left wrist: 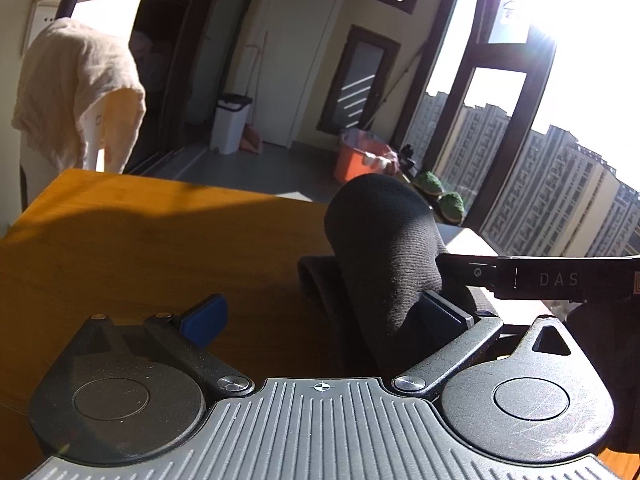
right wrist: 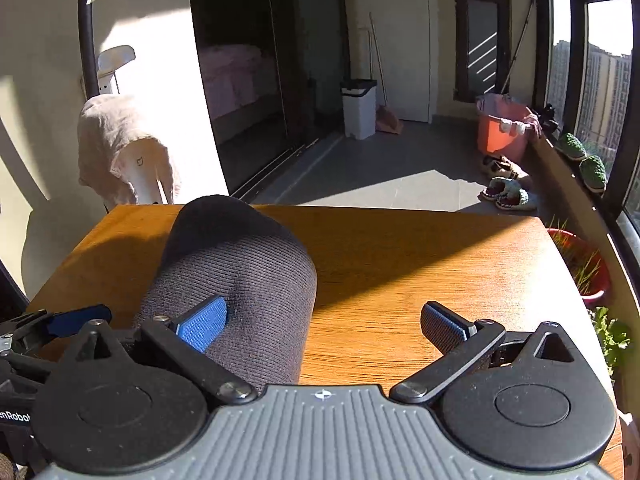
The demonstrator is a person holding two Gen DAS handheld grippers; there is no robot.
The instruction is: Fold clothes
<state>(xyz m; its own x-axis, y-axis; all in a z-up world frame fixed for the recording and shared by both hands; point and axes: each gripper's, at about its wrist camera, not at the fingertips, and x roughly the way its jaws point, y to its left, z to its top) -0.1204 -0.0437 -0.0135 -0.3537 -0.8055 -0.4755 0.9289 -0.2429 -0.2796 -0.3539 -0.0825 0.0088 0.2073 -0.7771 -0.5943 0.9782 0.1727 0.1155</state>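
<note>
Both grippers stand with fingers spread wide, neither one clamped on anything. Left gripper [left wrist: 324, 316] has the rolled-up black garment [left wrist: 380, 248] pressed against its right-hand blue pad [left wrist: 442, 314], while its other pad hangs free over the wooden table [left wrist: 140, 248]. Right gripper [right wrist: 324, 326] meets the same garment [right wrist: 240, 276] from the opposite side: its left-hand blue pad [right wrist: 202, 328] dents the ribbed knit, and the far pad is clear of it. Lying on the table between the two tools, the roll bulges upward at its far end. Beyond the table, a cream cloth [right wrist: 124, 148] drapes over a chair, and an orange bucket [right wrist: 502, 128] sits by the window.
</note>
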